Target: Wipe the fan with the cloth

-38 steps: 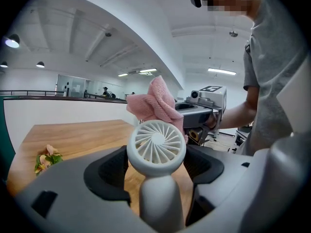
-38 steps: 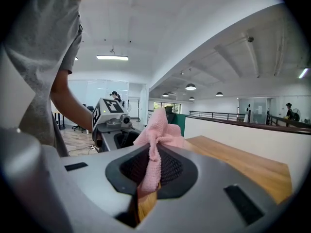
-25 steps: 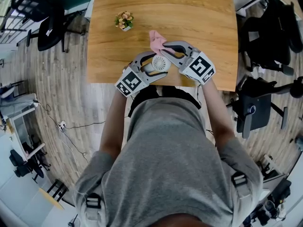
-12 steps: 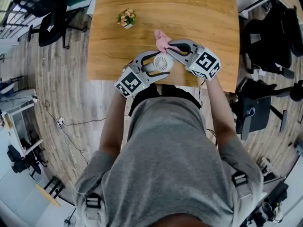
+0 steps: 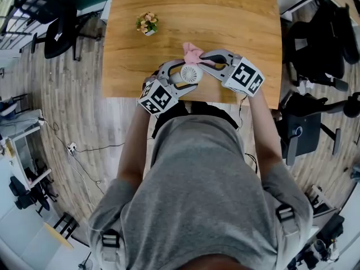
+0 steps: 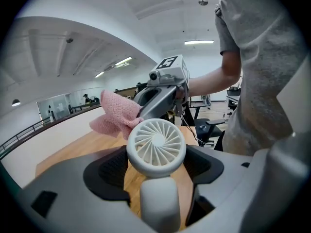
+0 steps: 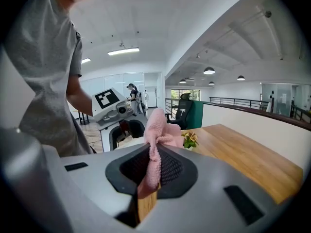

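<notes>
Spotter: Edges first. Wooden table (image 5: 236,21): its near edge runs at 6 o'clock, right under both grippers. Open board from 10 through 2 o'clock. Only a small potted plant (image 5: 147,23) out at 11, well apart.

Recorder: Off the table?

Spotter: Black office chairs (image 5: 315,44) at 3 and at 10 o'clock, on plank floor (image 5: 84,122). None near the tools.

Recorder: Poses?

Spotter: Left gripper (image 6: 155,161) reaches in from 7 o'clock, nose dipped a little, jaws clamped on the handle of the fan (image 6: 155,147). Fan head stands upright above the pads, grille toward that gripper's camera. Right gripper (image 7: 151,171) reaches in from 4 o'clock, jaws pinched together on the cloth (image 7: 158,130), which bunches out past the tips.

Recorder: Cloth on fan?

Spotter: Left gripper view puts cloth at 10 o'clock of the fan's rim. Touching or just beside, can't tell.

Recorder: Materials?

Spotter: Fan is smooth white plastic, with a round head, radial spokes and a thick stubby handle. Cloth pink, knitted, nubbly. Pads black, mesh-textured; gripper bodies matte grey.
</notes>
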### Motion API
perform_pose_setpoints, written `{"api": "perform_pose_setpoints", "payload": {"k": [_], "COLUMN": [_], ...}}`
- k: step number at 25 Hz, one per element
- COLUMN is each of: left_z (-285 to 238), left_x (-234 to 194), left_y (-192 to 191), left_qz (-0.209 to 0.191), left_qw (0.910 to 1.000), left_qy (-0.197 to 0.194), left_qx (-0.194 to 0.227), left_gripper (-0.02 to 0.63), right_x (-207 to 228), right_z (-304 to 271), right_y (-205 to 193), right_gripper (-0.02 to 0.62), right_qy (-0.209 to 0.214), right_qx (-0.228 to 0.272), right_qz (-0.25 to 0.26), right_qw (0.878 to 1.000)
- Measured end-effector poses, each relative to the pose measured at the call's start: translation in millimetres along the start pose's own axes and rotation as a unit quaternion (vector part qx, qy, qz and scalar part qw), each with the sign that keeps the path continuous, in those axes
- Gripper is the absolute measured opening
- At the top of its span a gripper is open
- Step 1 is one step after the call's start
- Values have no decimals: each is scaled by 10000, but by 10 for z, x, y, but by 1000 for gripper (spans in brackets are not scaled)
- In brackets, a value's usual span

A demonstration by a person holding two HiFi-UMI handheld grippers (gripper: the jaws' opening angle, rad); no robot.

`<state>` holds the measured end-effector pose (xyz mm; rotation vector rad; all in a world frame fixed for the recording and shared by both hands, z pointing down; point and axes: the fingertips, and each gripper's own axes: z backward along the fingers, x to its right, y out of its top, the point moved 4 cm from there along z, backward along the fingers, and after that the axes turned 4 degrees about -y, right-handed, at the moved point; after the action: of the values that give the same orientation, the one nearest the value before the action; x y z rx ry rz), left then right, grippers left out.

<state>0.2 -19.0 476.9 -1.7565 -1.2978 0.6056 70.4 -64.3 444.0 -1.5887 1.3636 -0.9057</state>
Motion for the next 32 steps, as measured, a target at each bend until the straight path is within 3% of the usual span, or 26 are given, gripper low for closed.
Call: {"api": "perform_pose_setpoints", "payload": {"k": [8,16,22,26,32], "left_z": [-82,72,285,493,679], "left_x": [-32,-278,-586,-749,-884], "left_y": [-104,-219,-175,-106,-83], "left_qz": [-85,216,726,1186,1383], "left_qw": [9996,9996,9954,9866,9789], "left_qy": [-3,173,387,281,30], "left_qx": [-283,-98,500,1086,1504], "left_gripper": [368,368,368,368,368], "right_x": [-103,-170,-165,-95,-2], "right_z": [-154,-252,-277,-331,-460], "right_y": [175,223,235,266,286], "right_gripper": [34,34,34,35,35], "right_qy": [383,628,463,203,-118], "right_qx": [-100,-48,67,146,149], "right_qz": [22,-139,-236,-320,-424], "right_qw": [9992,9979,9986,9992,9989]}}
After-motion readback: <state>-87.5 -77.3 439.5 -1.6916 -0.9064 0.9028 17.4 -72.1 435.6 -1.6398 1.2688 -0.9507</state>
